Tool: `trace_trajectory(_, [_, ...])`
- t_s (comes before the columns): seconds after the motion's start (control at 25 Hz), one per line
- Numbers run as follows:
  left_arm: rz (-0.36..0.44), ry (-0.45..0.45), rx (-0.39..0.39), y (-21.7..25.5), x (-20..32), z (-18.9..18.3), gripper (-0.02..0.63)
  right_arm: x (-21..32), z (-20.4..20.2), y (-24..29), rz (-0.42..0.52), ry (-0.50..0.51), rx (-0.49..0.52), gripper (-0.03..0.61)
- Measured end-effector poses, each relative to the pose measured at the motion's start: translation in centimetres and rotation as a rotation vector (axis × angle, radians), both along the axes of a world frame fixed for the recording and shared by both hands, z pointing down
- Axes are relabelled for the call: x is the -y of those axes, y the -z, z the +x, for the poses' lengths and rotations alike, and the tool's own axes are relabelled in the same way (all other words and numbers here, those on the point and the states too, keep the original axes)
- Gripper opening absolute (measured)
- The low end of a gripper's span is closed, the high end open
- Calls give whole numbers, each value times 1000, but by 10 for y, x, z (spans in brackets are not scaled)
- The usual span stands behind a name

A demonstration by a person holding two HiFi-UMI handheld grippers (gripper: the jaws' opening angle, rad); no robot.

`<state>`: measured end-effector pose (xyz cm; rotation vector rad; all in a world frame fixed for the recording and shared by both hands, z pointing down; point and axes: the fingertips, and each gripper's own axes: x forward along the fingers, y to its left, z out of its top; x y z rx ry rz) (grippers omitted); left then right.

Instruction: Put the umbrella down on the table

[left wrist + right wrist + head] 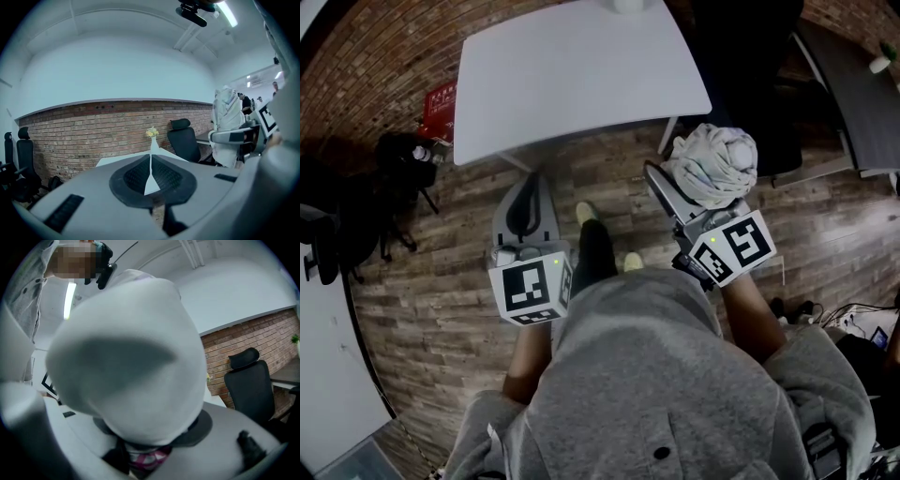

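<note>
Head view, far left: a black bag (pixel 401 161) sits on the wooden floor (pixel 441 309) by the brick wall, well apart from the grippers. The white table (pixel 572 75) fills the upper middle of the view and its top is bare on the near side. Left gripper (pixel 528 185) is held over the floor just short of the table's near edge, pointing toward it, with its marker cube (pixel 530 289) back against the person's forearm. In the left gripper view the left gripper (pixel 151 165) has its dark pads (pixel 133 177) drawn together, with only a thin pale sliver between them and nothing held. Beyond them the table (pixel 117 160) carries a white vase (pixel 153 142) with yellow flowers. A black office chair (pixel 183 140) stands to the right against the brick wall (pixel 84 133). Between the two grippers the person's shoes (pixel 587 212) show on the floor. Right gripper (pixel 661 185) is clamped on the umbrella (pixel 712 164), a folded, pale bundle of crumpled fabric riding on top of the jaws, with the marker cube (pixel 736 246) behind it. The umbrella is in the air, below the table's near right corner in the frame and clear of the tabletop — not on the table. In the right gripper view the umbrella (pixel 131 380) fills most of the frame, blurred from closeness. The right gripper (pixel 145 450) has its jaws closed round the lower end, where a strip of pink checked fabric (pixel 147 460) shows between them
</note>
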<state>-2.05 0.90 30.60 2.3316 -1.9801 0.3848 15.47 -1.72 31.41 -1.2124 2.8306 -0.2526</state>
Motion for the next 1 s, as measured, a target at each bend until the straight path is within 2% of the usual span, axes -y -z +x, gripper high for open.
trace_trajectory(1.0, [-44, -26, -45, -16, 184, -88, 21, 171, -80, -12, -61, -50, -37, 259])
